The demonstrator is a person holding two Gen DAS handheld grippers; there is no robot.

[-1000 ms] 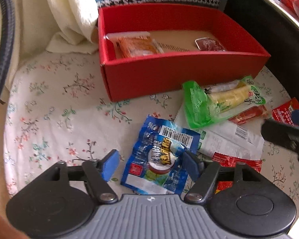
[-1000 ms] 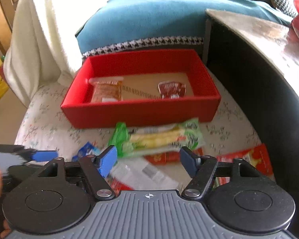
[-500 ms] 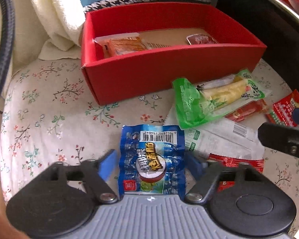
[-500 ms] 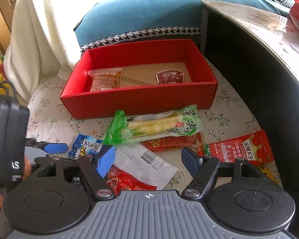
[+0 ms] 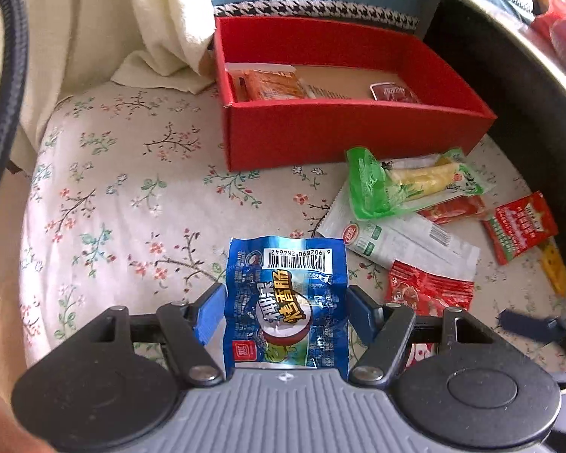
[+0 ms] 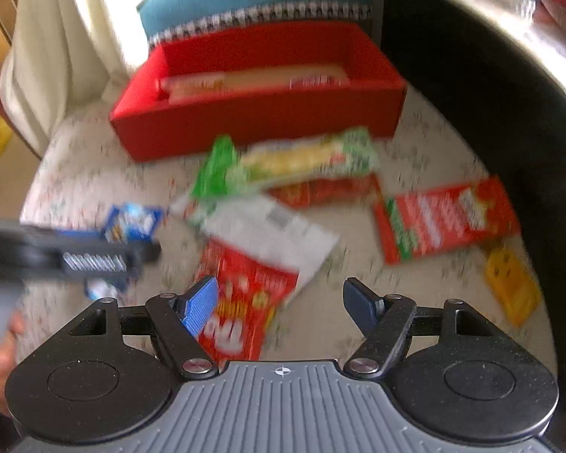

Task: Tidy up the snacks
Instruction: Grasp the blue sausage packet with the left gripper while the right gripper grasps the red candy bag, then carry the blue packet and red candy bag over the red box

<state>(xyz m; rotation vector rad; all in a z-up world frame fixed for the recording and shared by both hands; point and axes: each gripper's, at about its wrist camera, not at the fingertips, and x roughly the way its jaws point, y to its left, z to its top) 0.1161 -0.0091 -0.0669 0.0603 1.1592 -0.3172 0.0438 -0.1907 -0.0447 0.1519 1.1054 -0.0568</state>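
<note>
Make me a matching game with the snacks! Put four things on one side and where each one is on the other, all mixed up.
Things:
1. blue packet
2. orange packet
3. green packet
4. yellow packet

Places:
A. lying in front of the red box, on top of other packets
B. inside the red box, at its left end
C. between the fingers of the left gripper
D. far right, by the dark table

Pairs: 1-C, 2-B, 3-A, 4-D
</note>
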